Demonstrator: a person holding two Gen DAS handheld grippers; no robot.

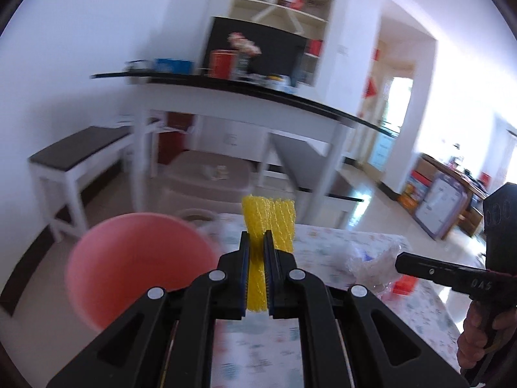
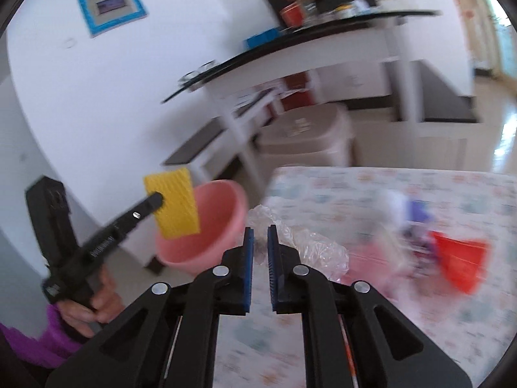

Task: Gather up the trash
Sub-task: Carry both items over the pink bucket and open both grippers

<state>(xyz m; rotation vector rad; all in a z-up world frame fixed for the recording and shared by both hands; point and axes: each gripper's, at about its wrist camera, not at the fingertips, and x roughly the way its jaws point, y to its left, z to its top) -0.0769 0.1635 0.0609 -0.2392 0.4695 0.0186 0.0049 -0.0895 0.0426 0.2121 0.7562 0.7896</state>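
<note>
My left gripper [image 1: 256, 236] is shut on a yellow foam net sleeve [image 1: 269, 223] that sticks up out of its jaws. In the right wrist view the same sleeve [image 2: 176, 207] hangs at the rim of a pink bucket [image 2: 219, 223], which stands just off the table's left edge. My right gripper [image 2: 260, 236] holds its jaws nearly together on a crumpled clear plastic wrap [image 2: 313, 249], which bulges out to the right of them. In the left wrist view the right gripper [image 1: 399, 262] has that wrap [image 1: 371, 263] bunched at its tip, over the table.
The table's floral cloth [image 2: 387, 190] carries a red wrapper [image 2: 458, 258] and a blurred blue-and-white item [image 2: 412, 210] at the right. Behind, on the floor, are a beige lidded bin [image 2: 307, 132], white benches [image 1: 80, 155] and a black-topped counter [image 1: 258, 92].
</note>
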